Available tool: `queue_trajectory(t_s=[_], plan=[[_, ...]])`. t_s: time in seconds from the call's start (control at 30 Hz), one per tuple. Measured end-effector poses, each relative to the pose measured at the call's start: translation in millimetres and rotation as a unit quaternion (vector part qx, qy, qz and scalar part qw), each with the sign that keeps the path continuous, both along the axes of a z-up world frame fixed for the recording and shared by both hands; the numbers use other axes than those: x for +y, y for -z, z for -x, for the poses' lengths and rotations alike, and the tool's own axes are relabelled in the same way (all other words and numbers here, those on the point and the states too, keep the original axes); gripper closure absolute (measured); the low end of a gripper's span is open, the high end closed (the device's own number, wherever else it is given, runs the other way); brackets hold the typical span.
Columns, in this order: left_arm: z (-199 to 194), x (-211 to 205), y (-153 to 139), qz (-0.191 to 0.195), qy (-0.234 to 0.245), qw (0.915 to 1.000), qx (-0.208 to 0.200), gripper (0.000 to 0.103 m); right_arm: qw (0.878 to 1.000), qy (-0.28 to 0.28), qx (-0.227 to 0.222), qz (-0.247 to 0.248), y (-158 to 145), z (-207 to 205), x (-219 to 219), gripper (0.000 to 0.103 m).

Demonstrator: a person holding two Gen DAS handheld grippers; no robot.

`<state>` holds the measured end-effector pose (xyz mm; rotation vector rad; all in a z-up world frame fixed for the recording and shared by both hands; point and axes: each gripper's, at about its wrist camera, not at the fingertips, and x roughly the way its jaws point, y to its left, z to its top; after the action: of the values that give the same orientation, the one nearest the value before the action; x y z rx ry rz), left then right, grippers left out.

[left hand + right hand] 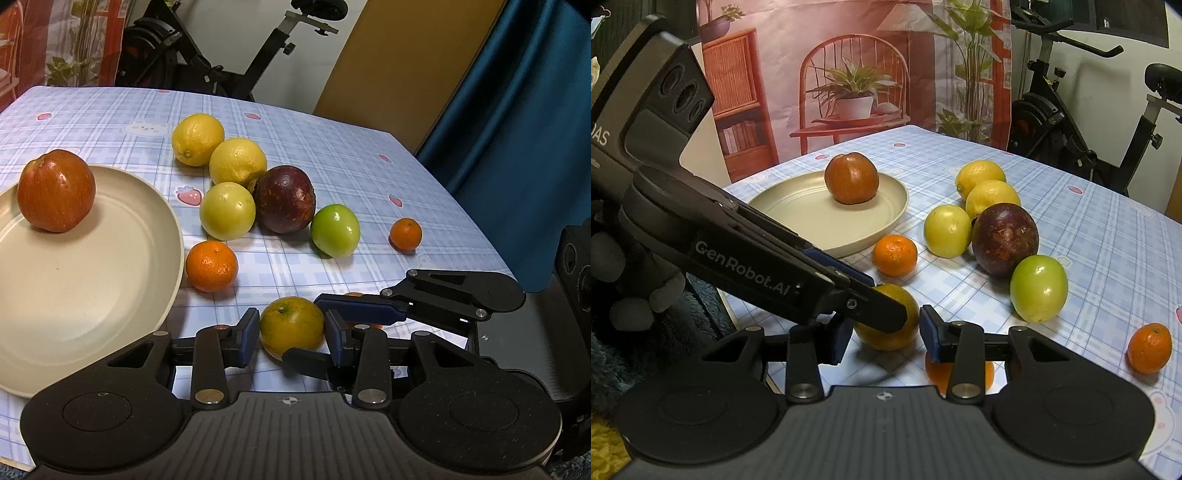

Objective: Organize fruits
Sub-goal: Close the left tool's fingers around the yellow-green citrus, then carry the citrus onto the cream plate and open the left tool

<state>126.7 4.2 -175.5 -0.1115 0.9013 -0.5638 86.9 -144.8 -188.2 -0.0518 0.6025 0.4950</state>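
A green-tinged orange [291,326] lies near the table's front edge. My left gripper [291,339] is shut on it, blue pads against its two sides. My right gripper [886,339] comes in from the right and is shut on the same orange [886,332]; one of its fingers [358,310] reaches behind the fruit and the other passes in front. A red apple [55,190] sits on the cream plate [92,295] to the left. A mandarin [936,373] lies partly hidden under my right gripper.
Loose on the checked tablecloth: two lemons [197,138] [238,162], a pale yellow fruit [227,210], a dark purple fruit [284,199], a green fruit [335,230], a mandarin [211,266] by the plate, a small mandarin [405,234] near the right edge. An exercise bike [229,74] stands behind.
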Motion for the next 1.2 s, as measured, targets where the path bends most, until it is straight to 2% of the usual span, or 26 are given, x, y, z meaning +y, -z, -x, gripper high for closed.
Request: queue_trajectory(t_s=[0.43,0.5,0.77,0.97,1.2], plan=[[-2.9,1.9,4.5,0.009,-0.005,0.9998,0.016,0.06,0.998,-0.013,-0.023,0.065,2.7,-2.6,18.2,0.058],[-1.7,1.9,2.3,0.012,-0.006,0.9999,0.01,0.061,0.997,-0.014,-0.027,0.074,2.4,-2.6,20.2,0.058],[3.6,11.7,-16.8,0.028,-0.027,0.9985,-0.038,0.061,0.997,-0.011,-0.042,0.057,-18.7,-11.0,19.1,0.058],[2.4,42.2,-26.2,0.051,-0.084,0.9941,-0.046,0.061,0.994,-0.044,-0.06,0.08,-32.5,-28.4,45.6,0.058],[-6.2,85.2,-32.0,0.068,-0.157,0.984,-0.05,0.061,0.989,-0.089,-0.07,0.092,-40.1,-60.2,84.5,0.058]])
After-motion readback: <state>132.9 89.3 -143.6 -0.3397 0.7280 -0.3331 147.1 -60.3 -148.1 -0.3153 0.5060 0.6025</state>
